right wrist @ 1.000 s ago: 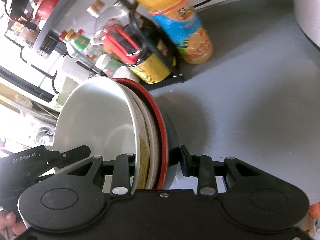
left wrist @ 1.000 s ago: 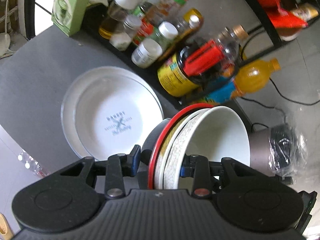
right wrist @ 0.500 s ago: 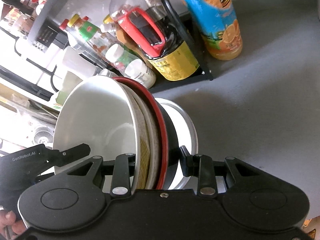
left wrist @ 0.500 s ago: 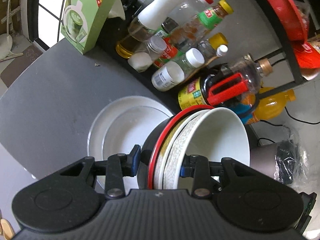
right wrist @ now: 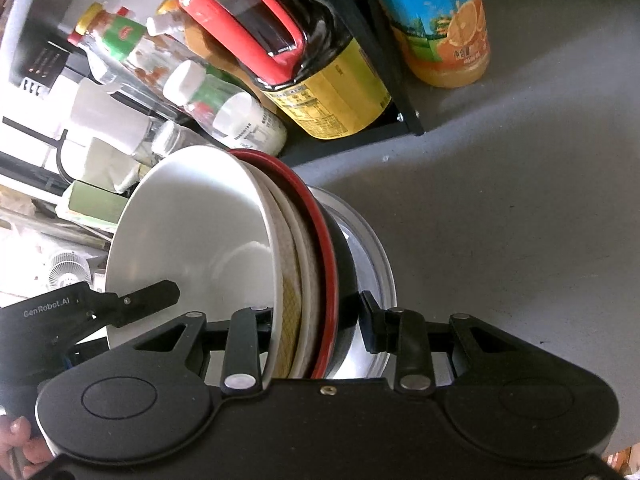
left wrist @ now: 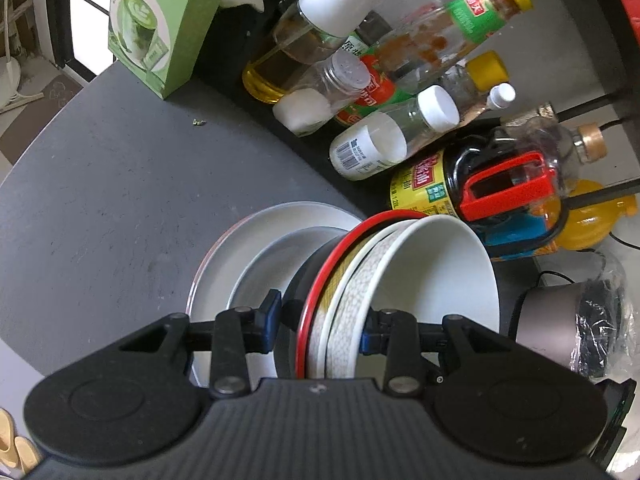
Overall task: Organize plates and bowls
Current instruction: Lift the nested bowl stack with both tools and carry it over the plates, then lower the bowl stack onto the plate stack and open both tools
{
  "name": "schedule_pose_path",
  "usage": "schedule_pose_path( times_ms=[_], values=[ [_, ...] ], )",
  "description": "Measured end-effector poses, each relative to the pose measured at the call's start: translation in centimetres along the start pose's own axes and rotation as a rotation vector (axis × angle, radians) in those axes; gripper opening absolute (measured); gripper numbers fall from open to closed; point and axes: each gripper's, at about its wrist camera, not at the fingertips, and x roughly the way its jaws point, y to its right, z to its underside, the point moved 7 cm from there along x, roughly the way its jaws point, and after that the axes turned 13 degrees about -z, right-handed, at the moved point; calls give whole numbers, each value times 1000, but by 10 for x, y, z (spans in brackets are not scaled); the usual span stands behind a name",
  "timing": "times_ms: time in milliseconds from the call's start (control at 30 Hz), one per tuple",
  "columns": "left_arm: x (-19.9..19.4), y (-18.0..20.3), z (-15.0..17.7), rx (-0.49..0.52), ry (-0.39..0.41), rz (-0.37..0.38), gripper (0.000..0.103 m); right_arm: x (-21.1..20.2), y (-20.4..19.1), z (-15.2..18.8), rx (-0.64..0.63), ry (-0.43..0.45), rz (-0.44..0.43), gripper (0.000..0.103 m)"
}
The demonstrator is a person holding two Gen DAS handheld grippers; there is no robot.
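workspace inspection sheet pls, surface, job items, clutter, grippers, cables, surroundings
surface: grey countertop, a small speck of debris near the green box.
job's things: stack of bowls, white innermost, black with a red rim outermost, held tilted on edge over the white plates lying on the counter.
clutter: condiment bottles in a black rack, dark sauce jug with a red handle, orange juice bottle.
grippers: left gripper and right gripper both clamp the stack's rims, from opposite sides.
cables: black cable behind the juice bottle.
surroundings: plastic-wrapped grey appliance; window beyond the counter's edge.
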Motion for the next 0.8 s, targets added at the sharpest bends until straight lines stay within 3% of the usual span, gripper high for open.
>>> schedule_pose_path(
  times_ms=[433, 600, 700, 733, 800],
  values=[
    [17, -4, -2, 10, -38, -29, 35, 12, 4, 0, 1, -43, 11, 32],
    [19, -7, -4, -3, -40, -31, 35, 12, 6, -2, 32, -42, -32, 38],
    [18, -7, -5, -33, -35, -25, 36, 1, 5, -6, 25, -1, -65, 48],
    [16, -6, -6, -35, -17, -26, 36, -5, 3, -7, 6, 17, -67, 58],
    [9, 1, -6, 9, 32, -33, 40, -19, 0, -9, -38, 52, -53, 65]
  ],
)
